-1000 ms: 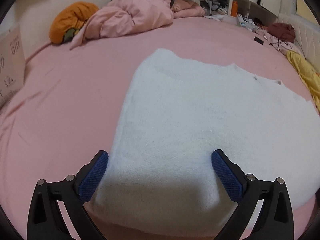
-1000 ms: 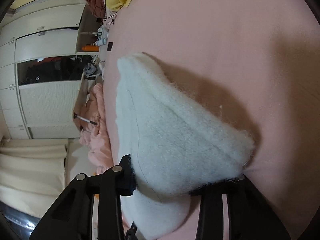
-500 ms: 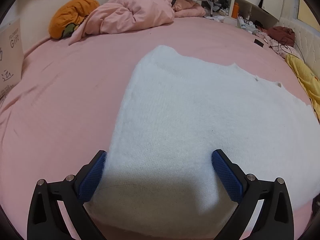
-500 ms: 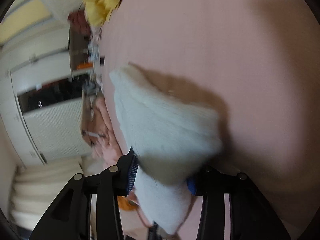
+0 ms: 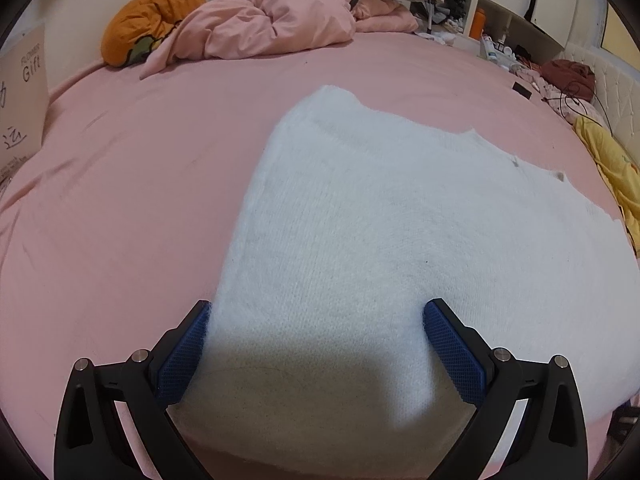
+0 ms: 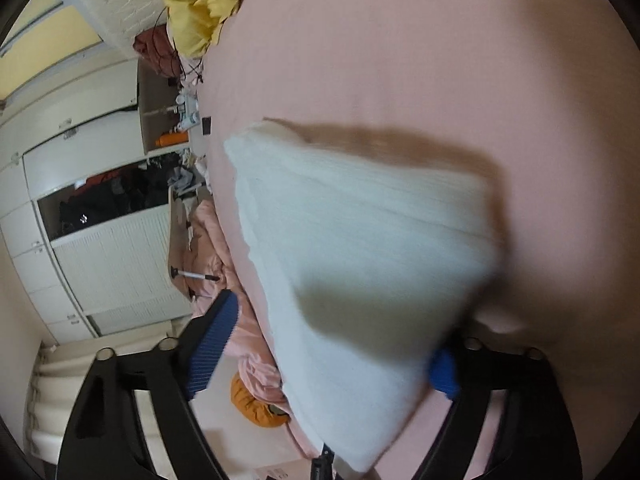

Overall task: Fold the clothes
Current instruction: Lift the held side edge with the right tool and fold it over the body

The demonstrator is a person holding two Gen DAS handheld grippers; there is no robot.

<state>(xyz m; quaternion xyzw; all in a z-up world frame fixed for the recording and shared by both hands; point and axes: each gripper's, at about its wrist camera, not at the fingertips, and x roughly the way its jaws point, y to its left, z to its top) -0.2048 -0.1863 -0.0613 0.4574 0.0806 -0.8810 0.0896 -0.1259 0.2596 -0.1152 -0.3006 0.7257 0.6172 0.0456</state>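
Spreading wide, right gripper [image 6: 328,340] jaws opening, blurred corner of the white fuzzy sweater [image 6: 360,248] between the blue pads, far pad clear of it, near pad half hidden behind the fabric. Left gripper [image 5: 316,344] open too, low in frame, straddling the sweater's near edge, pads off the knit. Sweater lying flat mid-frame on the pink bed [image 5: 120,200]. Crumpled pink duvet [image 5: 272,24] and orange cushion [image 5: 148,16] at upper left.
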